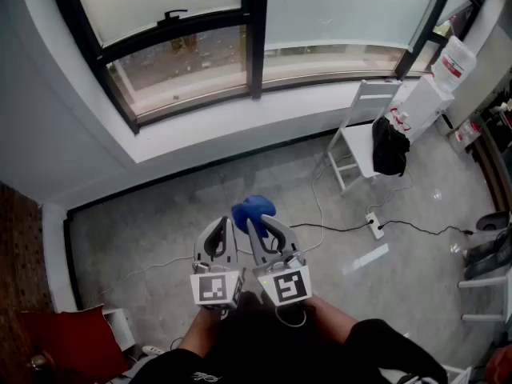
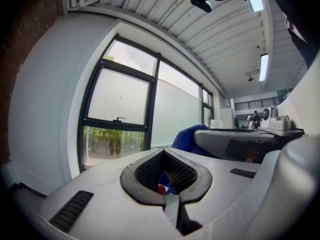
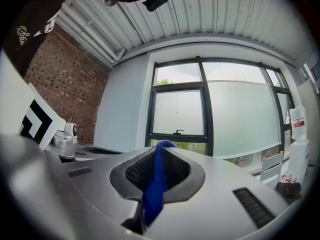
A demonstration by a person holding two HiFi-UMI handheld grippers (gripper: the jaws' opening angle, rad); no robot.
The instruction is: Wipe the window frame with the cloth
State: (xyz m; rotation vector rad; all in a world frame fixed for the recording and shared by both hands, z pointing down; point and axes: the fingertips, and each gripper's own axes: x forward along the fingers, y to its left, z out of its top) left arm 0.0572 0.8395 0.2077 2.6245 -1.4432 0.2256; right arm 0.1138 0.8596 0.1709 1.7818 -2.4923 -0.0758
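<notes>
The blue cloth is pinched between the two jaws of the right gripper. In the right gripper view it runs as a narrow band along the closed jaws, and a small fold comes out at the far tips. In the head view the cloth is a rounded bunch at the front of this gripper, held in the air above the grey floor, well apart from the window.

The left gripper is just beside the right one, on its left, and both point towards the window. Its jaws are closed together with nothing between them. In the left gripper view only a little blue and red shows through the gap between the pads.

The window frame is dark. It has one thick upright bar in the middle and a handle on the left pane. Under the glass a white sill runs along the wall.

To the right, near the window, a white chair stands with a black bag on its seat. A white water dispenser with a bottle on top is just beside it. A power strip with cables lies on the floor between the chair and the grippers. A red object is at the lower left, beside a brick wall.
</notes>
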